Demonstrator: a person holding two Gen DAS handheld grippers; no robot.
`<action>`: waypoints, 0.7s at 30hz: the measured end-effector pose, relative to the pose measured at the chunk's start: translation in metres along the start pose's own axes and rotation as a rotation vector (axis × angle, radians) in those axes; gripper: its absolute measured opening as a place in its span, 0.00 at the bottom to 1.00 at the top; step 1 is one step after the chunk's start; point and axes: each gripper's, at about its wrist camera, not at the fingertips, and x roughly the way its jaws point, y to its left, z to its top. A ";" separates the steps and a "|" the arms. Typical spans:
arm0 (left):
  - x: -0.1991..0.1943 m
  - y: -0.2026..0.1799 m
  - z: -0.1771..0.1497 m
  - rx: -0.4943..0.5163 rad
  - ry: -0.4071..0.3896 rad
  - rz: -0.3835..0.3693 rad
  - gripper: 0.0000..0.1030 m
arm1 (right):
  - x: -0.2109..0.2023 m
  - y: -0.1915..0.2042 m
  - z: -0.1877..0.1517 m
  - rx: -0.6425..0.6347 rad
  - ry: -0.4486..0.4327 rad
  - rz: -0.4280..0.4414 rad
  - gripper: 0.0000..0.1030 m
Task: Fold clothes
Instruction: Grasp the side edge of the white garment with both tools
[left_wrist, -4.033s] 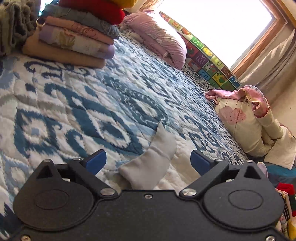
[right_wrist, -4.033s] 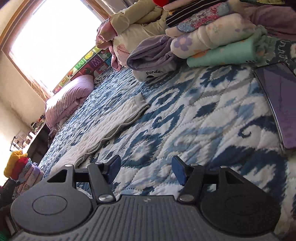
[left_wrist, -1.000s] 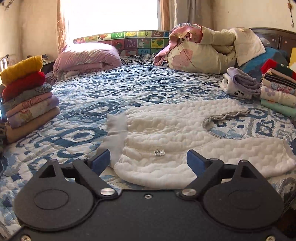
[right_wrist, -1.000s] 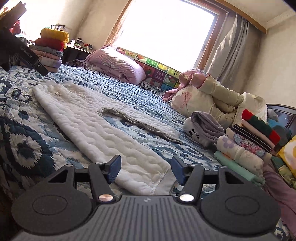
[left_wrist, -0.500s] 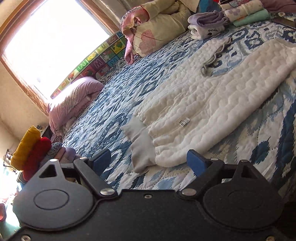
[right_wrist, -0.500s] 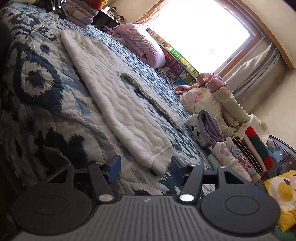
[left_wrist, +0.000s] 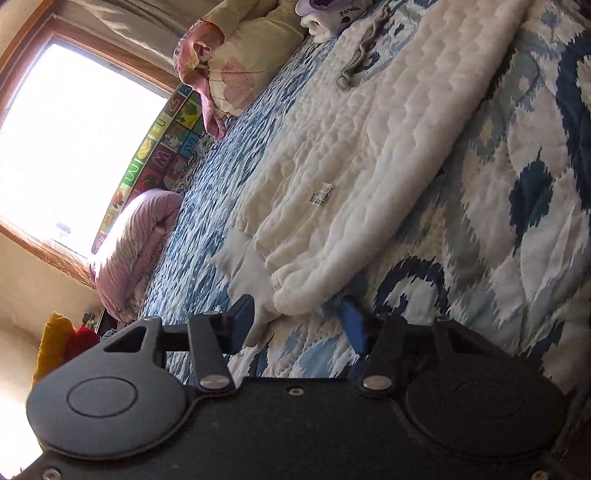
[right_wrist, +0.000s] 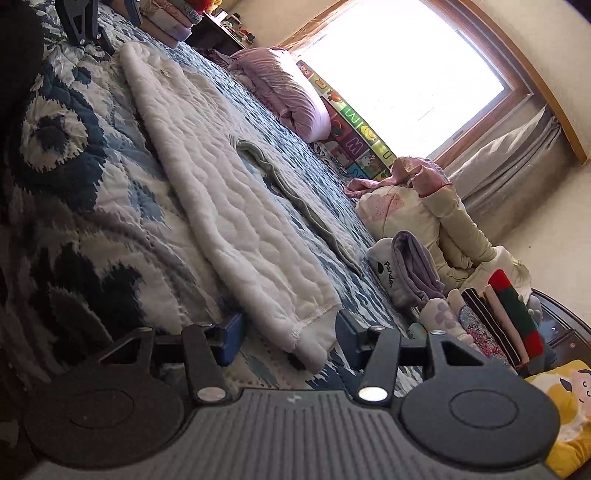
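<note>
Grabbing stage of one fold: white quilted garment (left_wrist: 369, 155) spread flat on blue patterned quilt (left_wrist: 517, 192), looks like pants, one end toward each tool. Left gripper (left_wrist: 297, 325) low at grey ribbed band (left_wrist: 245, 280), jaws just closing in, band corner and hem between blue pads but pads not visibly pressing yet, so still apart. Right gripper (right_wrist: 288, 334) same at the stitched leg hem (right_wrist: 308, 332): jaws closing, hem lying between them, gap visible both sides, not clamped. Next call, judging: finish both pinches on the near edge, lift together, carry over the far half, keep both layers caught. Risk: catching quilt along with hem. Folded stacks (right_wrist: 491, 317) beside, well apart from the garment.
</note>
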 end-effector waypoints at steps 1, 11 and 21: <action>0.000 -0.002 0.000 0.014 -0.009 0.008 0.42 | 0.001 0.000 -0.001 -0.003 0.000 0.001 0.43; 0.017 0.044 0.023 -0.274 -0.061 -0.009 0.08 | -0.003 -0.054 0.000 0.249 -0.076 0.033 0.09; 0.059 0.090 0.053 -0.445 -0.058 -0.007 0.07 | 0.067 -0.120 0.016 0.520 -0.148 0.032 0.07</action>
